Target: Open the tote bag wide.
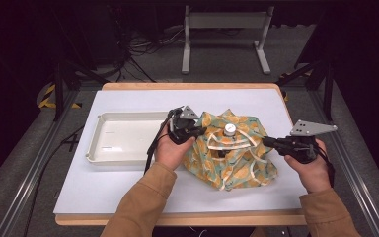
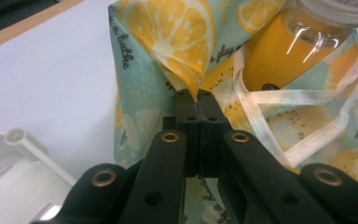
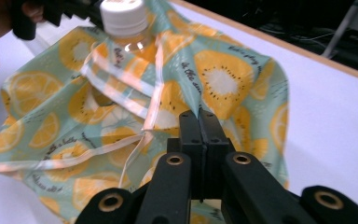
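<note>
A cloth bag (image 1: 237, 165) printed with lemon and orange slices lies at the middle of the table, wrapped around a bottle of orange juice (image 2: 284, 51) with a white cap (image 1: 230, 129). My left gripper (image 1: 201, 131) is at the bag's left side, shut on a pinched fold of the cloth (image 2: 186, 70). The right gripper (image 1: 266, 141) is at the bag's right side, shut on the cloth's edge (image 3: 223, 79). In the left gripper view the jaws (image 2: 196, 95) meet on the fabric, and the right gripper view shows the same at its own tips (image 3: 198, 114). White straps (image 3: 121, 79) cross the bag below the bottle's neck.
A white tray (image 1: 98, 148) sits on the white mat (image 1: 103, 192) left of the bag, and its corner (image 2: 18, 140) lies close to my left gripper. The table's wooden edge (image 1: 177, 218) runs along the front. A metal stand (image 1: 224, 22) is on the floor beyond.
</note>
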Available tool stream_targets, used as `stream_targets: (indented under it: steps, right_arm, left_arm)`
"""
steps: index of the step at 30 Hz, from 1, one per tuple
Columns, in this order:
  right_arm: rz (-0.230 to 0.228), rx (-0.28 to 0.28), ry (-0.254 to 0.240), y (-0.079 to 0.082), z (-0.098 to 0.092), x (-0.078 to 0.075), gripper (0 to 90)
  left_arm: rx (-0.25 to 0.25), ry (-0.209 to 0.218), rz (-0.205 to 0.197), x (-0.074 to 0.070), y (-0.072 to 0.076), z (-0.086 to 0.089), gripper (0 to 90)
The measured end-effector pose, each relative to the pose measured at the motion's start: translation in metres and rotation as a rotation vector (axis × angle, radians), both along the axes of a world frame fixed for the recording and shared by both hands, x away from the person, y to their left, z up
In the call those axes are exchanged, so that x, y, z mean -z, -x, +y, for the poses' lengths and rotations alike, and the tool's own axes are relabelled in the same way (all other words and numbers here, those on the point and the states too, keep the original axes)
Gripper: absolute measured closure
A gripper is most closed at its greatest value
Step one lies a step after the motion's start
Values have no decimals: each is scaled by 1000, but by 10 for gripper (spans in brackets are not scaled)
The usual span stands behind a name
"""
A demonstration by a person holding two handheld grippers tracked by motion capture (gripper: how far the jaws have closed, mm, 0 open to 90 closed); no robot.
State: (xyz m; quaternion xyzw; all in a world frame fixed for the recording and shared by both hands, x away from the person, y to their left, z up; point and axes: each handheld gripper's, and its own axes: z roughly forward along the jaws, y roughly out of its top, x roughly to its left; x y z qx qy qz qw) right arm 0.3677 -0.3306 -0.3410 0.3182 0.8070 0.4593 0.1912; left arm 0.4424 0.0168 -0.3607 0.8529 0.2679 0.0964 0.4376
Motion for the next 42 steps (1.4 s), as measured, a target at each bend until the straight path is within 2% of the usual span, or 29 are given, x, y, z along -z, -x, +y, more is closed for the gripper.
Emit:
stream_targets:
  steps: [8,15,17,23,25,28,33,36,39,42]
  right_arm:
    - [-7,50,33,-17,-3,-5,900]
    - [25,71,44,-36,1,6,900]
    - [41,89,42,-46,3,13,900]
    - [60,98,44,-57,7,23,900]
    - [73,99,45,-59,9,26,900]
    - [79,97,46,-62,10,31,900]
    - [86,97,39,-63,13,34,900]
    - [88,95,45,-64,15,35,900]
    - [98,94,59,-65,16,37,898]
    - [104,95,56,-64,17,38,830]
  left_arm:
    - [3,0,2,1,0,-2,896]
    - [1,-1,2,1,0,-2,894]
    - [2,-5,3,1,-1,-2,894]
    - [0,-2,9,3,-1,-2,876]
    - [-4,3,7,4,-1,-2,800]
    - [-1,20,0,1,1,0,750]
    - [3,69,-34,-8,11,5,540]
    - [6,105,-55,-15,19,9,462]
    - [11,121,-77,-21,26,13,432]
    - [19,132,-93,-26,33,15,421]
